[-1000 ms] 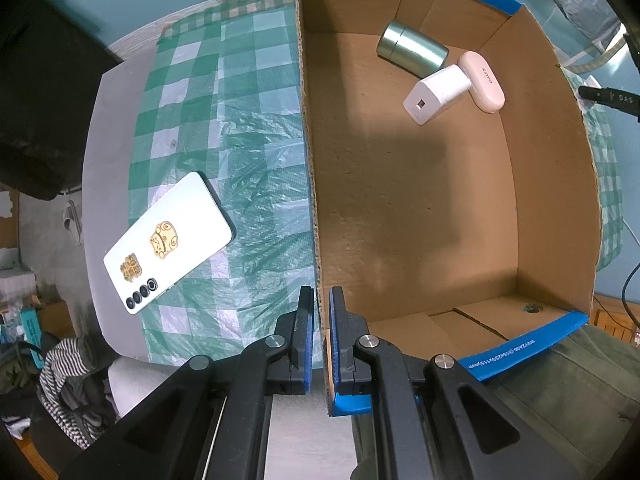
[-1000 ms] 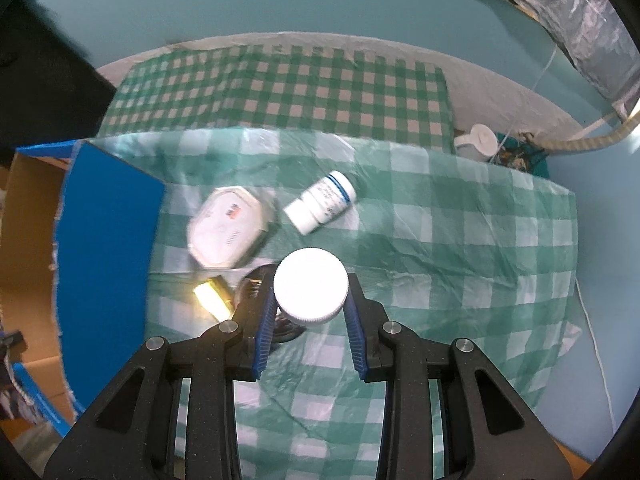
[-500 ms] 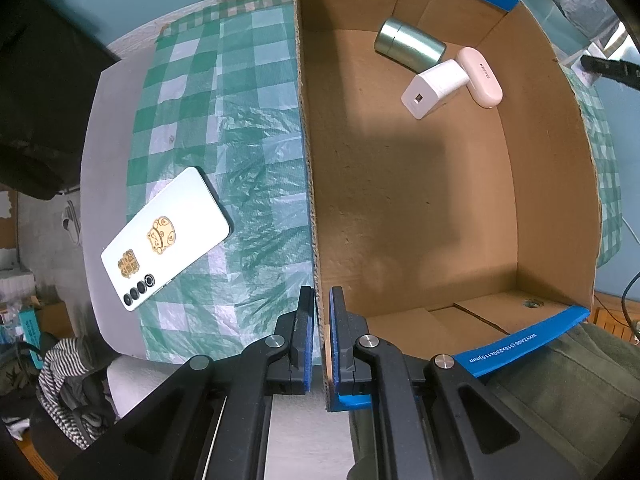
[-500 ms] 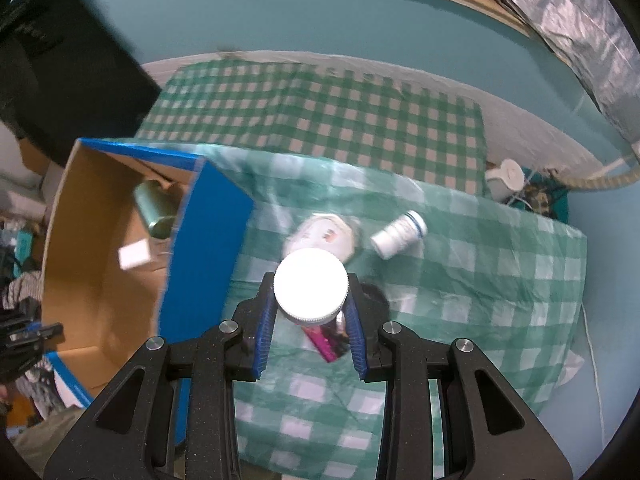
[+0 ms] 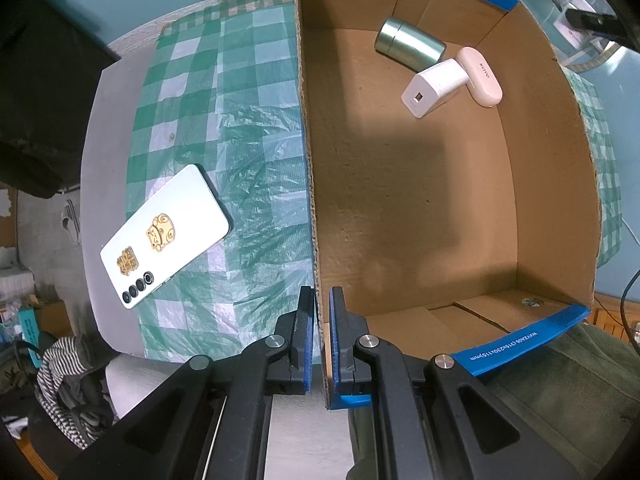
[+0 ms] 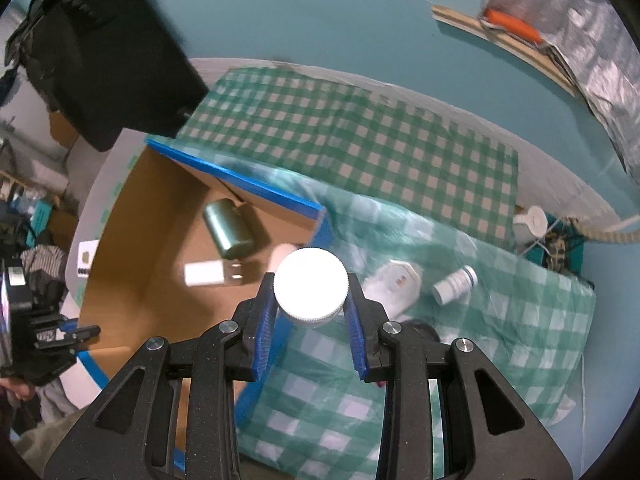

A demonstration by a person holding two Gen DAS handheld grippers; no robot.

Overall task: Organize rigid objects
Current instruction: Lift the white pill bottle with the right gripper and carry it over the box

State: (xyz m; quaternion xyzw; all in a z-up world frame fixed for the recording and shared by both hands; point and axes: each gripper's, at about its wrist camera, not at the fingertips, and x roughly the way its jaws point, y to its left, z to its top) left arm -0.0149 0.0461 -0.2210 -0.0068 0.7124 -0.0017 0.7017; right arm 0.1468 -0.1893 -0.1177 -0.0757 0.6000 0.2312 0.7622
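The white-capped jar point(image 6: 311, 287) sits clamped between the blue pads point(image 6: 264, 332) of the right gripper point(image 6: 310, 320), its round ribbed lid facing the camera, so its long axis runs roughly along the fingers toward the lens. It is held in the air over the near corner of the cardboard box point(image 6: 132, 280), right above the box's blue-taped wall, with the checked tablecloth point(image 6: 360, 152) beyond. The right gripper points down and forward at the box from above.

Inside the box, toward its far end, a green metal tin point(image 5: 410, 45) lies on its side, its long axis slanting across the floor. Just beside it a white charger block point(image 5: 434, 88) lies flat, and a pale oblong case point(image 5: 480, 77) touches the charger's far end, near the box's right wall.

The left gripper point(image 5: 322, 340) is pinched on the box's near wall point(image 5: 308, 184), one pad outside and one inside, at the box's near left corner, fingers pointing along that wall.

Left of the box, on the tablecloth at the counter point(image 5: 108, 120) edge, a white phone point(image 5: 166, 236) lies face down, its long axis diagonal. To the right of the box, a flat white pack point(image 6: 394, 284) and a small white pill bottle point(image 6: 454, 285) lie on the cloth; the bottle is on its side
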